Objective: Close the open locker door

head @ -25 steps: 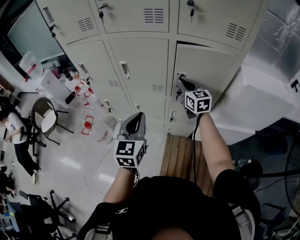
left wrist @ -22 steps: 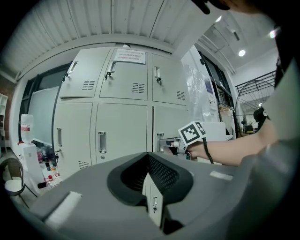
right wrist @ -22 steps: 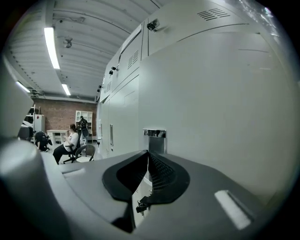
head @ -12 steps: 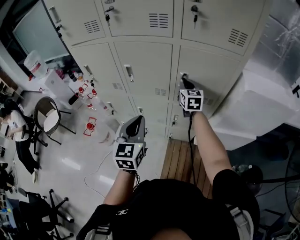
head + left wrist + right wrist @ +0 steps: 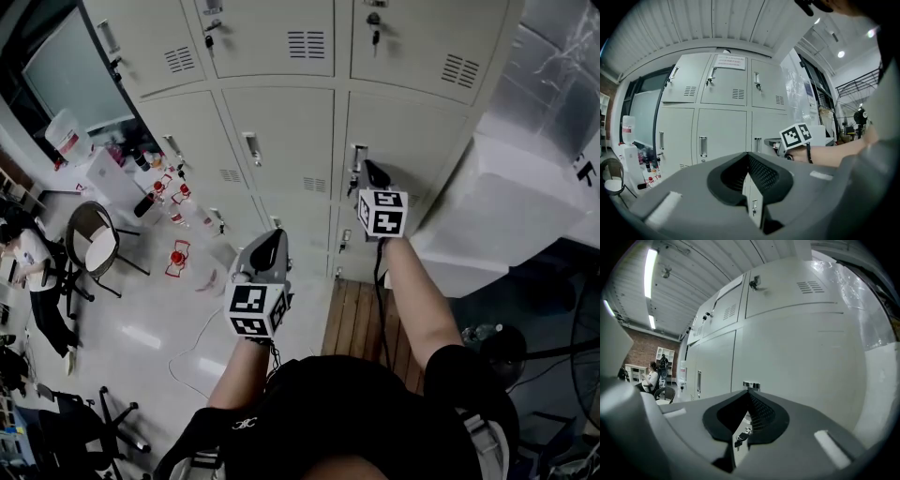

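Note:
The locker door (image 5: 412, 141) in the middle row at the right lies flush with the doors beside it, its small metal handle (image 5: 357, 157) on its left edge. My right gripper (image 5: 372, 171) is shut on nothing, with its tip at the door just beside the handle. In the right gripper view the door (image 5: 801, 357) fills the frame and the handle (image 5: 751, 385) sits just above the shut right gripper (image 5: 749, 393). My left gripper (image 5: 272, 239) hangs shut and empty lower left, apart from the lockers. The left gripper view has the left gripper (image 5: 748, 155) pointing at the locker bank.
A wooden pallet (image 5: 354, 309) lies at the lockers' foot. Plastic-wrapped white bulk (image 5: 506, 206) stands to the right. On the floor at left are bottles (image 5: 164, 187), a round chair (image 5: 89, 236) and a cable (image 5: 192, 337). A seated person (image 5: 33, 267) is at far left.
The right-hand locker door stood ajar and has swung flush with its neighbours. My right gripper went in with it, then drew slightly back. The left gripper has stayed put.

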`<state>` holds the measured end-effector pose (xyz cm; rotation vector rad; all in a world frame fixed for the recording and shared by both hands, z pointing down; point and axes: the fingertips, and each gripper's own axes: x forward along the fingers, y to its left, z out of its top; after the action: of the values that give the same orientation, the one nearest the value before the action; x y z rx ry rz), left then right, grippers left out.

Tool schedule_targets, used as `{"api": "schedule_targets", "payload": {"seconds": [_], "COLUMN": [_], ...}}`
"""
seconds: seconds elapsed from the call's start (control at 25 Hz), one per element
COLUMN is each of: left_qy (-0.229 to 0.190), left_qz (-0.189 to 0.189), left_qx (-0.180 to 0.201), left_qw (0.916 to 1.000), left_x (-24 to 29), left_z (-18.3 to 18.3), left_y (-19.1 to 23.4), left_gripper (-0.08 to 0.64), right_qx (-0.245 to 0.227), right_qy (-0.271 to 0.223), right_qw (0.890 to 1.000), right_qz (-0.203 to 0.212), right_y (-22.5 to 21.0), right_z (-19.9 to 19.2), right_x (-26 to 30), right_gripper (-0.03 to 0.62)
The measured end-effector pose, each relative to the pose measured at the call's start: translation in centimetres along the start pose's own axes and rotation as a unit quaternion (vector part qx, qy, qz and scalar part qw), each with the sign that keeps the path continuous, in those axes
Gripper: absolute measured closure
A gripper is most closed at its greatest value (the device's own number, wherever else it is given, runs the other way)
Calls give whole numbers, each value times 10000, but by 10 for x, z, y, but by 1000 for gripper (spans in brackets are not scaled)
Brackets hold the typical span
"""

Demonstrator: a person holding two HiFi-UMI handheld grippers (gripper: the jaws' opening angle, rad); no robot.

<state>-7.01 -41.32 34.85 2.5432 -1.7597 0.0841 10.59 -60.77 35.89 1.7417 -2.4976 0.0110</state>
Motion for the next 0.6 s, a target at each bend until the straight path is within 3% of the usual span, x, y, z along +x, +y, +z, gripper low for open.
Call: {"api": "schedule_targets", "payload": {"seconds": [0.32,0.6], "left_qy": [-143,-135], "left_qz": [-361,-684], "left_qx": [-17,-16], "left_qw": [9992,9976], "left_x": [15,21], "left_z": [8,7], "left_y": [-30,-59], "left_gripper": [560,560], "right_qx": [58,246], "right_qy": [-438,-592], "right_qw": [9990,9979], "right_qz": [81,-117], "right_y": [23,25], "right_z": [28,17], "right_x": [-98,-158], "right_gripper": [580,580]}}
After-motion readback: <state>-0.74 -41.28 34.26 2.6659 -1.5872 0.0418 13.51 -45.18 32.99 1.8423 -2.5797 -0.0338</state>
